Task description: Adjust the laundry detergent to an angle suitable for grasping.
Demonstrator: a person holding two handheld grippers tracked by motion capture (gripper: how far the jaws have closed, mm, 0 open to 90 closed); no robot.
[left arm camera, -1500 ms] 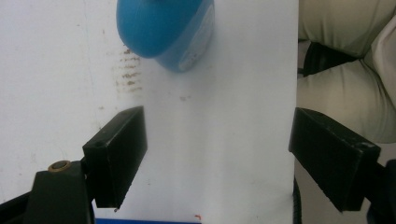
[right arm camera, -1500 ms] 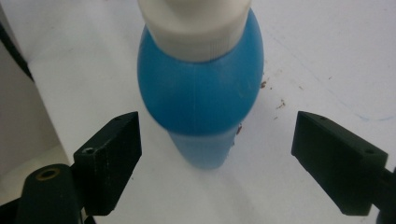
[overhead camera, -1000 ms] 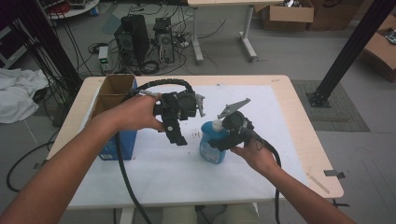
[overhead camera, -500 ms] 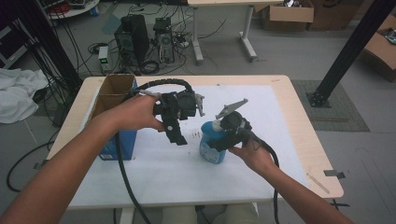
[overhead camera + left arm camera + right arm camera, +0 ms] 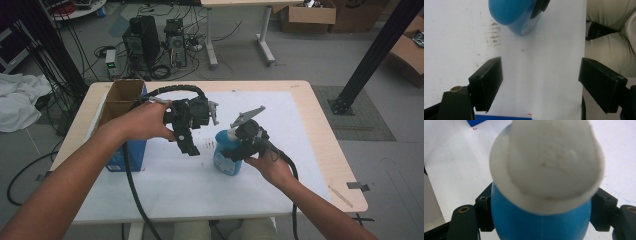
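Right hand-held gripper (image 5: pixel 541 212) clamps a smooth, rounded blue bottle (image 5: pixel 539 220) with a white cap (image 5: pixel 549 162); left hand-held gripper (image 5: pixel 541 82) hangs released above the white table (image 5: pixel 165 185).

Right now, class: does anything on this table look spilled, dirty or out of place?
Yes: small brown specks mark the white sheet just left of the blue bottle, like dried drips or smudges. The bottle itself stands upright in the right gripper.
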